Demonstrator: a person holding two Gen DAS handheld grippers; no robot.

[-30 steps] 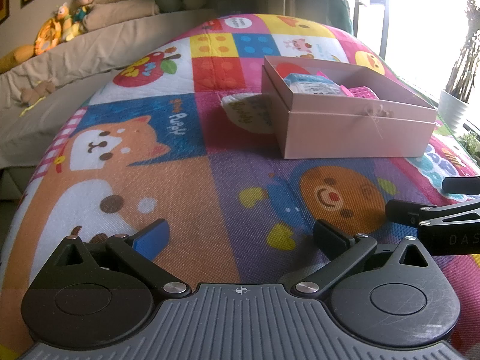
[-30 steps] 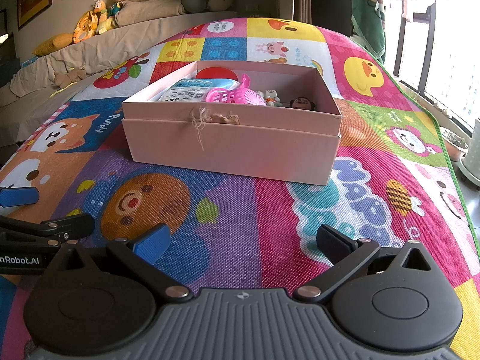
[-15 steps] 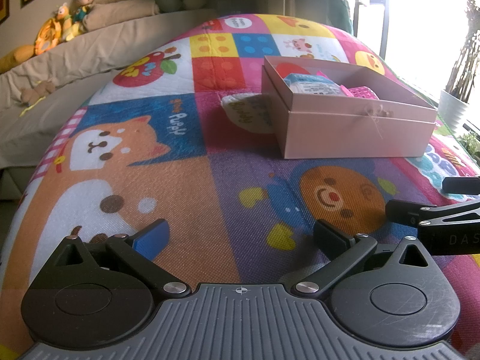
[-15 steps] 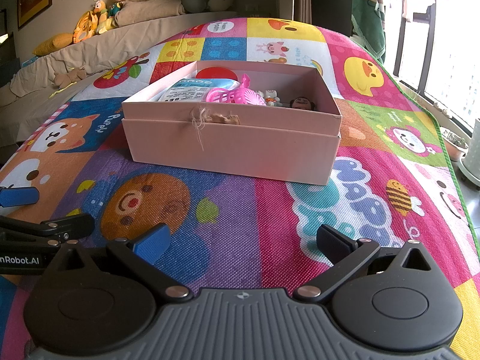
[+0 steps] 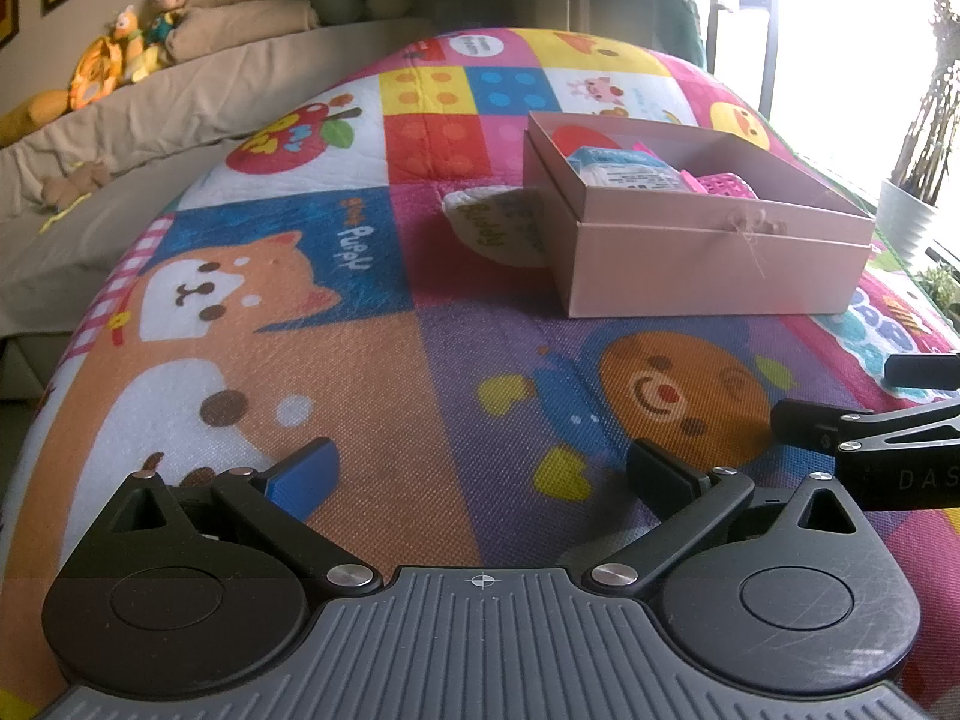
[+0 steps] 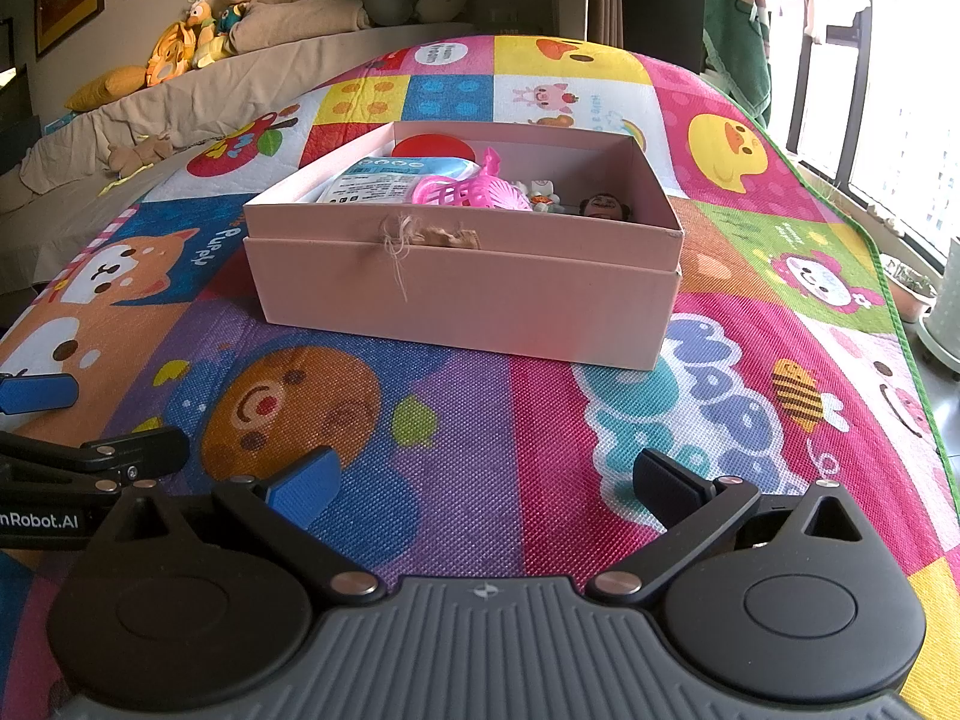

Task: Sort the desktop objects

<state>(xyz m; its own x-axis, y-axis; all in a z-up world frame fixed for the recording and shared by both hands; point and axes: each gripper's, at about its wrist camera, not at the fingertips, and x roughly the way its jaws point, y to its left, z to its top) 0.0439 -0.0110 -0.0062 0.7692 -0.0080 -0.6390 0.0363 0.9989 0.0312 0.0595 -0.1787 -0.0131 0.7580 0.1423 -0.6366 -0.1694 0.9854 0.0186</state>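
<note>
A pink cardboard box [image 6: 468,294] [image 5: 708,264] stands on the colourful play mat, open at the top. Inside lie a blue-and-white packet [image 6: 390,183], a pink plastic basket [image 6: 474,192], a red disc [image 6: 432,150] and small figures [image 6: 603,205]. A white pouch with yellow lettering [image 5: 501,228] rests on the mat against the box's left side. My left gripper [image 5: 480,477] is open and empty, low over the mat, well short of the box. My right gripper [image 6: 486,480] is open and empty too, beside the left one.
The play mat [image 6: 600,432] covers the surface. A beige sofa with plush toys [image 6: 204,42] runs along the left. A window, hanging clothes and a plant pot [image 5: 906,216] are at the right. The mat's green edge [image 6: 900,312] drops off to the right.
</note>
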